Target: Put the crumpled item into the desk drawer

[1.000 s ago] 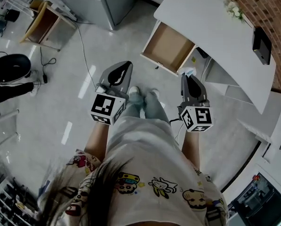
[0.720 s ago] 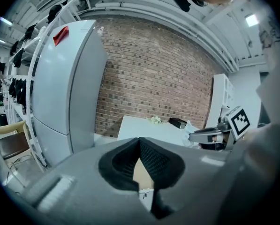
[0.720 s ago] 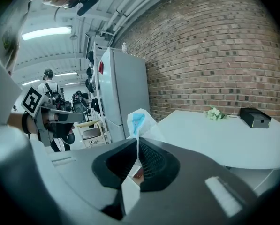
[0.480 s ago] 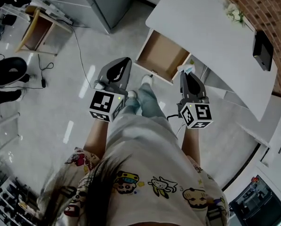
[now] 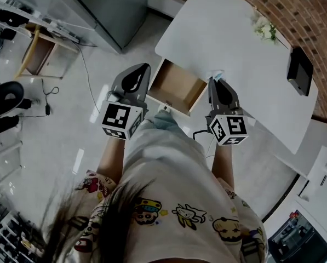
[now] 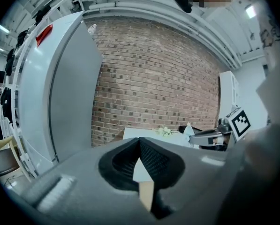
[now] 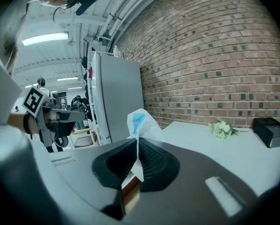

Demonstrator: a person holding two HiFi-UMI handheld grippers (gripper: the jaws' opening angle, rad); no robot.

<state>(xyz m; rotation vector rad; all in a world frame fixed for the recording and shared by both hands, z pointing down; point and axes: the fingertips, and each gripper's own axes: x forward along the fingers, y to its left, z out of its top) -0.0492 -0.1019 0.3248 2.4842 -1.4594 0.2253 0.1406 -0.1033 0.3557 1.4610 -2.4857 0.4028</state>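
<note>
The crumpled item (image 7: 140, 123) is a white wad with a blue patch. My right gripper (image 7: 137, 143) is shut on it, and the wad sticks up past the tips. In the head view the crumpled item (image 5: 217, 75) hangs over the front edge of the white desk (image 5: 234, 48), just right of the open wooden drawer (image 5: 174, 86). That drawer shows nothing inside. My left gripper (image 5: 135, 76) is shut with nothing in it and hovers over the floor at the drawer's left side. The left gripper view shows my left gripper (image 6: 140, 140) with jaws touching and the right gripper (image 6: 215, 135) off to its right.
A black box (image 5: 297, 63) and a small bunch of flowers (image 5: 264, 30) lie on the desk near the brick wall. A tall grey cabinet (image 5: 105, 7) stands left of the desk. A wooden chair (image 5: 37, 51) and cables are on the floor at the left.
The person has walked toward the desk: the drawer and desk edge now lie right at both grippers' tips. The right gripper still holds the crumpled item.
</note>
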